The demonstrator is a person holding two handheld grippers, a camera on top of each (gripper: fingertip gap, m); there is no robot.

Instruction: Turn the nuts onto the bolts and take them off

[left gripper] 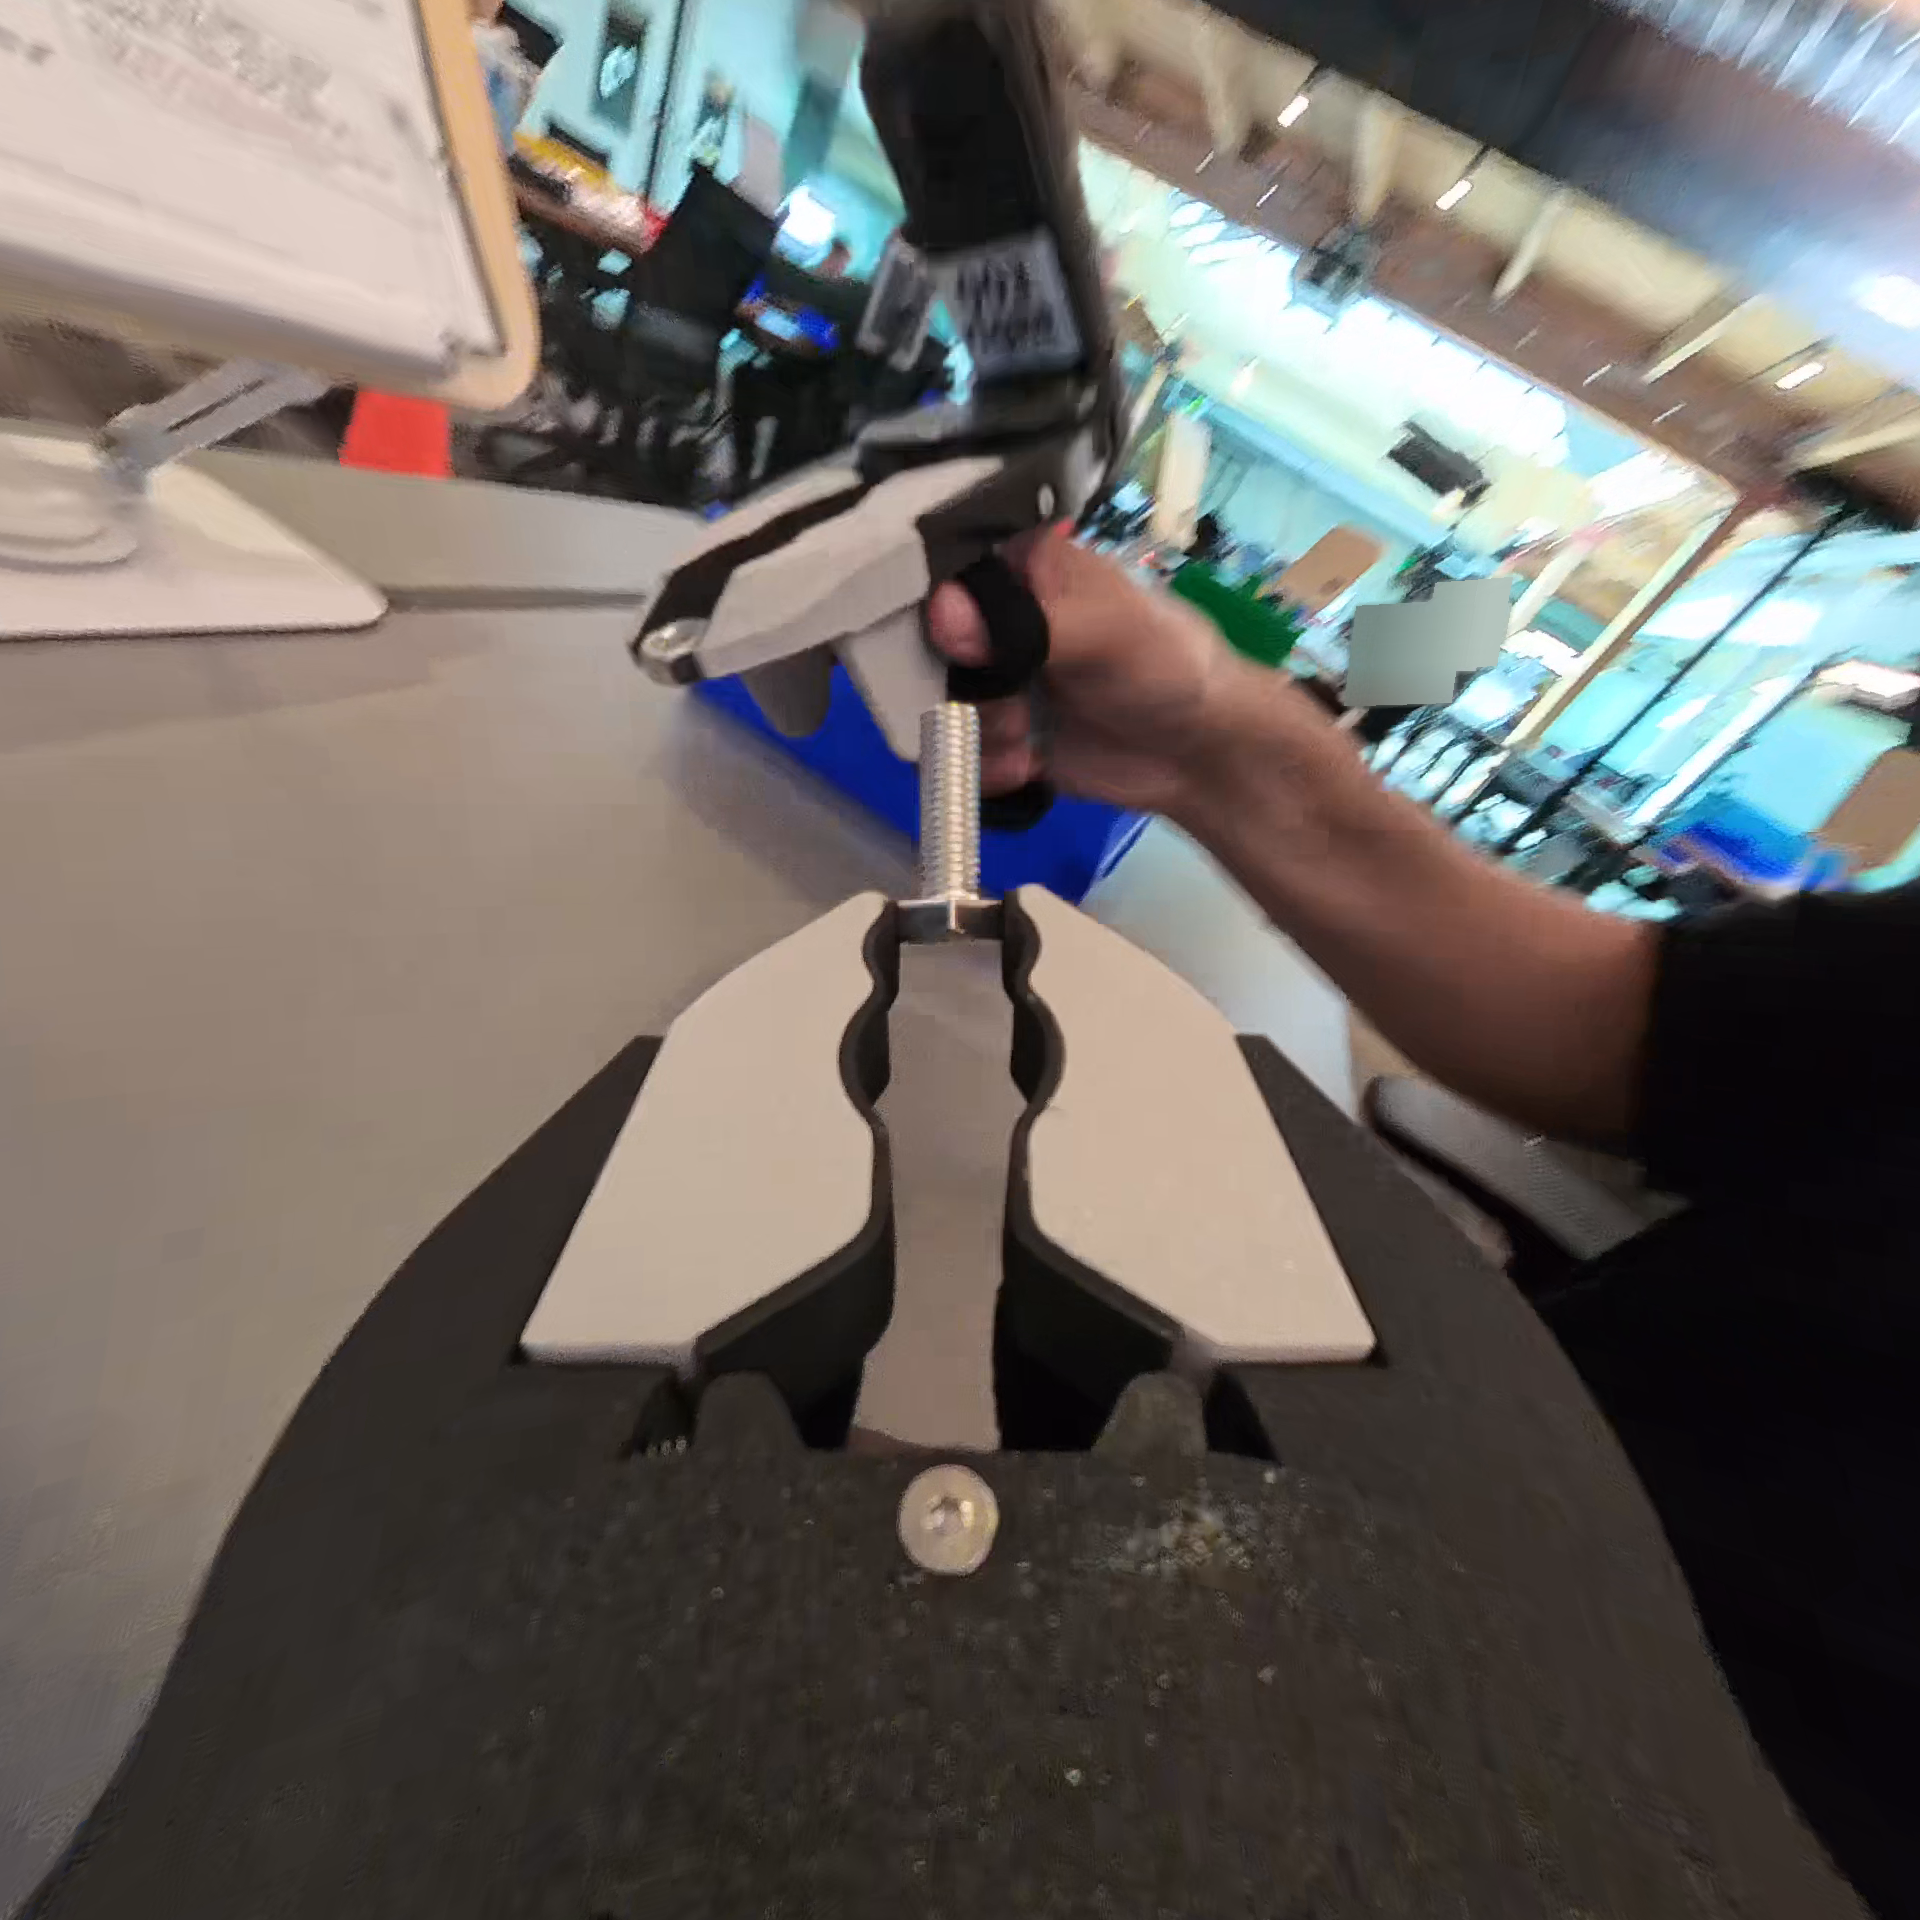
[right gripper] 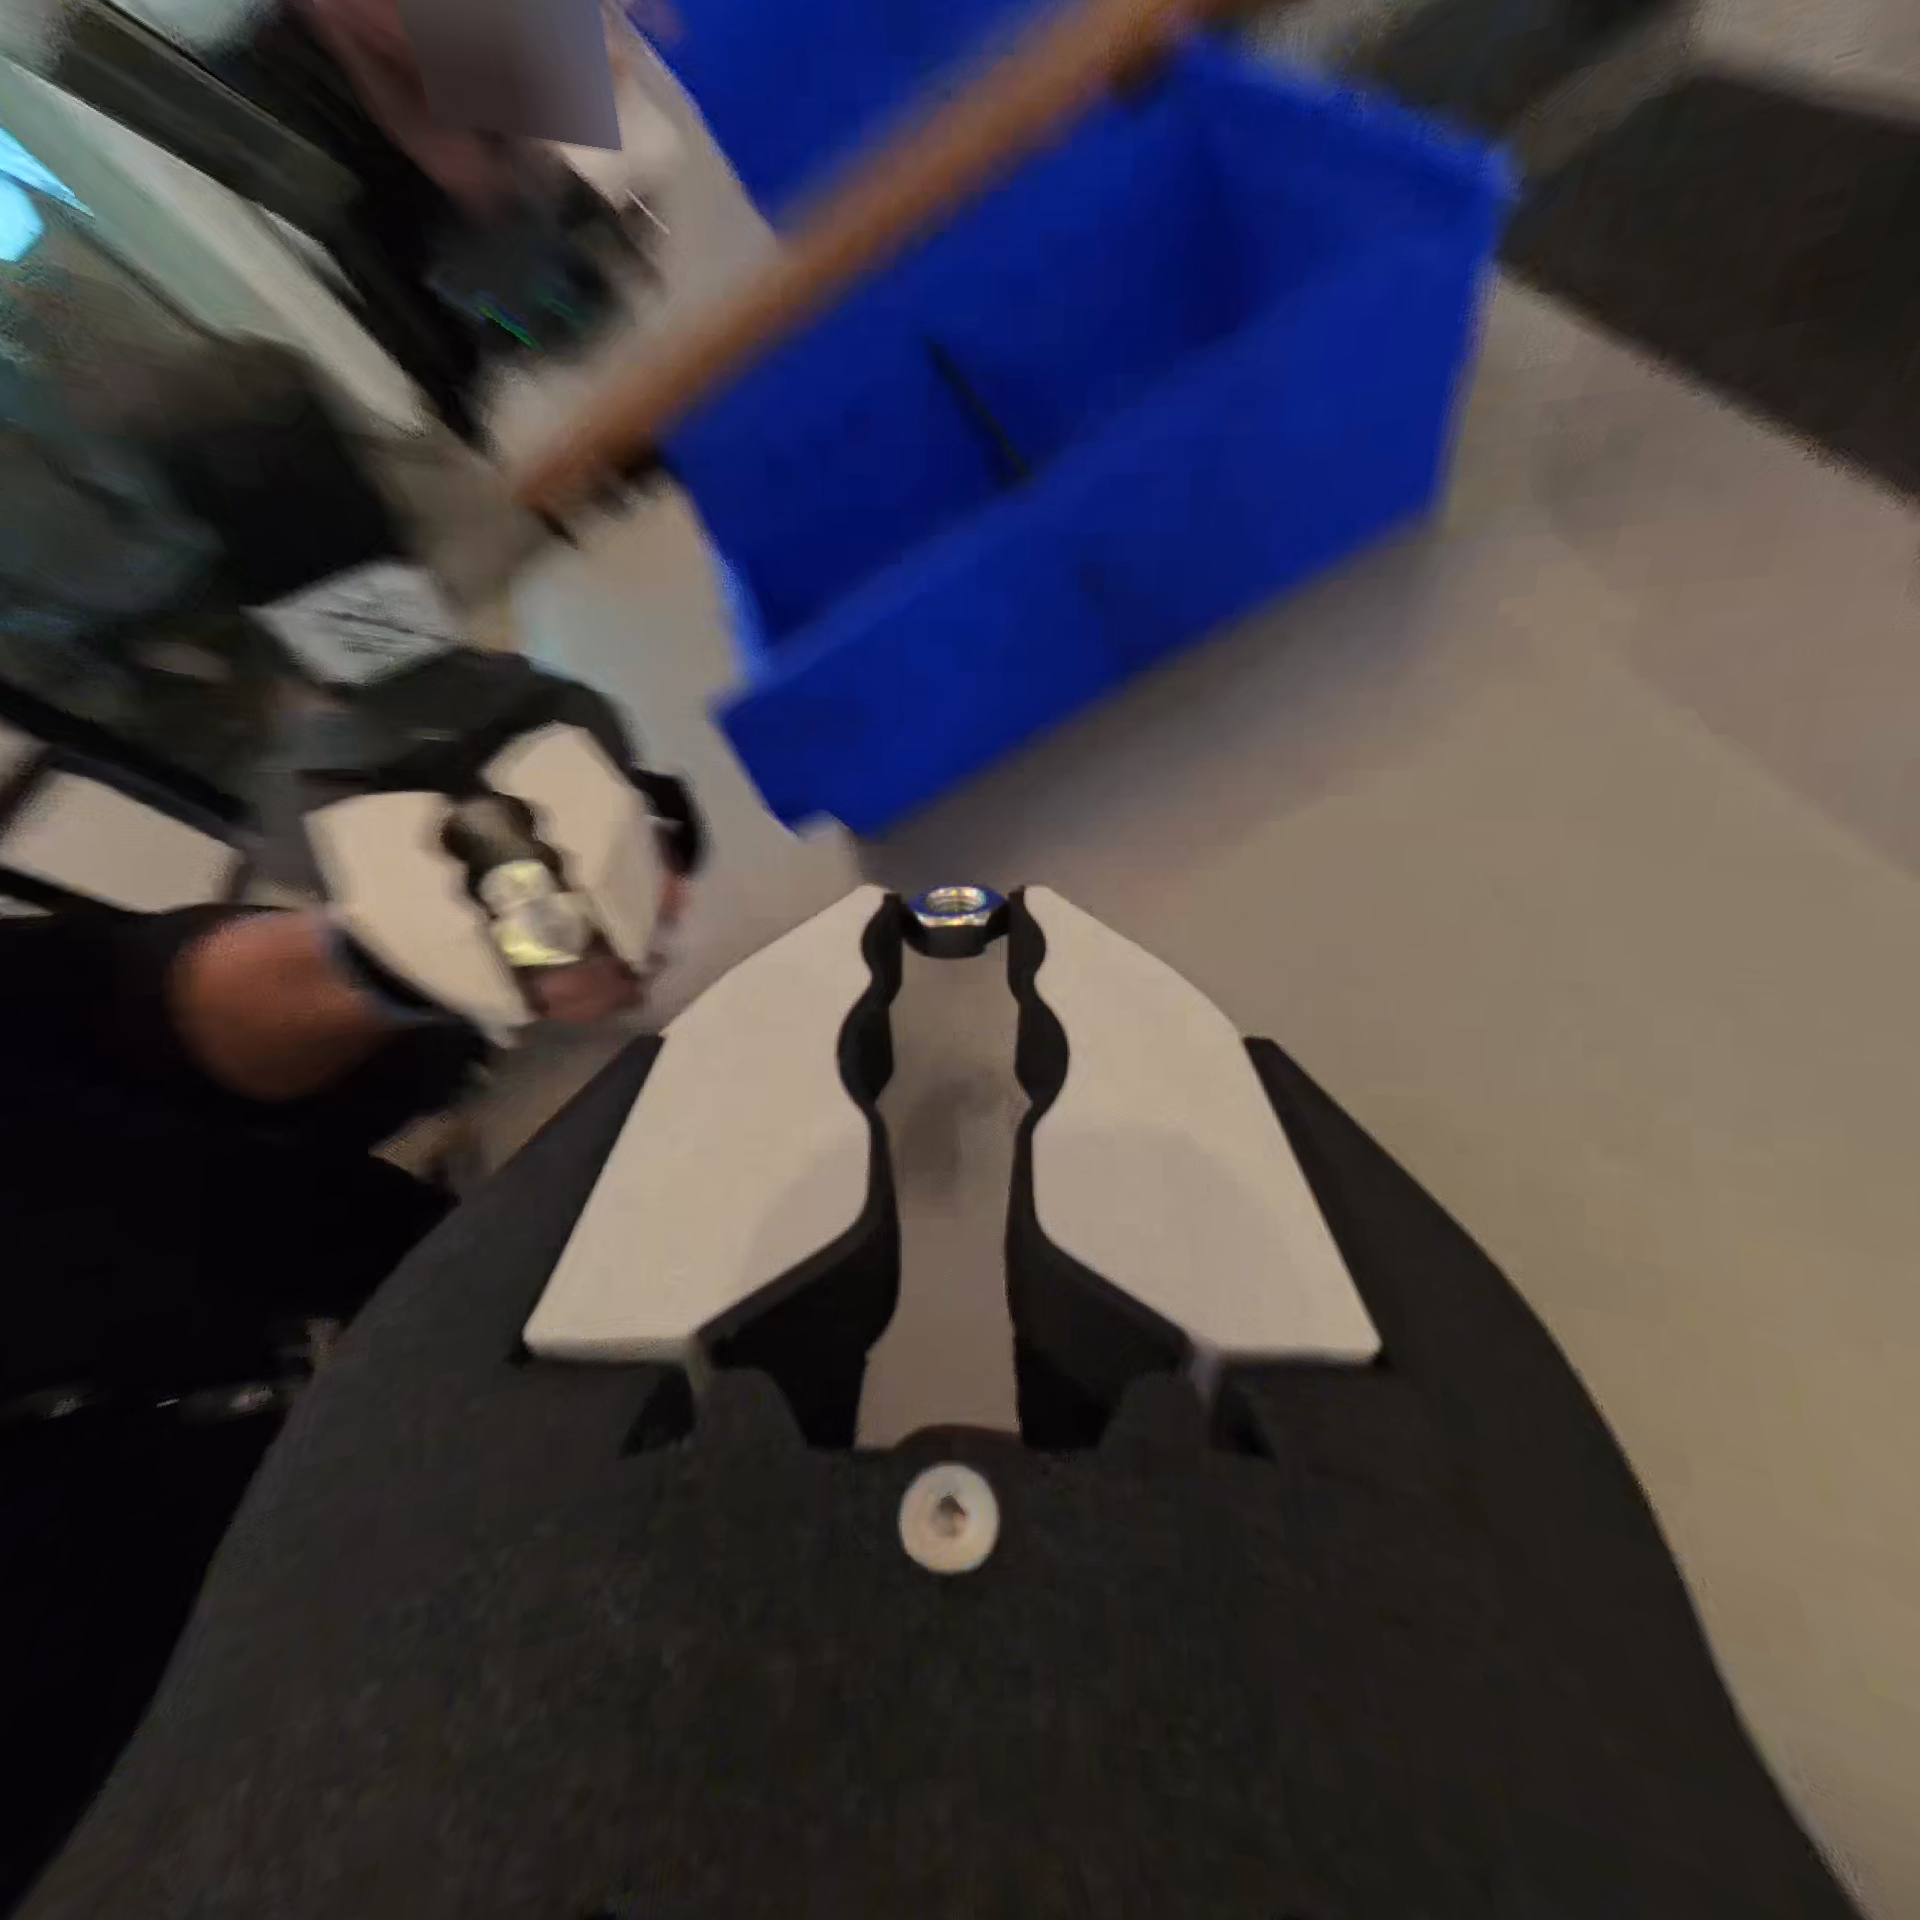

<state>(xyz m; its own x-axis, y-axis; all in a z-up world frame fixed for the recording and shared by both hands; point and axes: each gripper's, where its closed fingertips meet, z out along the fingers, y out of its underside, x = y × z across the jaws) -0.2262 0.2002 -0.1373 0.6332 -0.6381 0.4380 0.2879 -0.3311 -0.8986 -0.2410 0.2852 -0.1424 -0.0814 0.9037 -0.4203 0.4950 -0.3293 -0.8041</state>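
Observation:
My left gripper [left gripper: 949,920] is shut on the head of a silver bolt [left gripper: 948,800], whose threaded shank points away from me. My right gripper [right gripper: 951,920] is shut on a silver hex nut [right gripper: 951,917], its hole facing up. In the left wrist view the right gripper [left gripper: 675,649] shows beyond the bolt, up and to the left, with the nut [left gripper: 660,646] at its tips, apart from the bolt. In the right wrist view the left gripper [right gripper: 540,925] shows blurred at the left, holding the bolt [right gripper: 530,914].
A blue plastic bin [right gripper: 1091,447] stands on the grey table [left gripper: 312,935] just beyond both grippers. A white monitor on a stand [left gripper: 208,260] is at the far left. A person's hand and forearm [left gripper: 1195,748] hold the right gripper. A dark mat [right gripper: 1766,343] lies far right.

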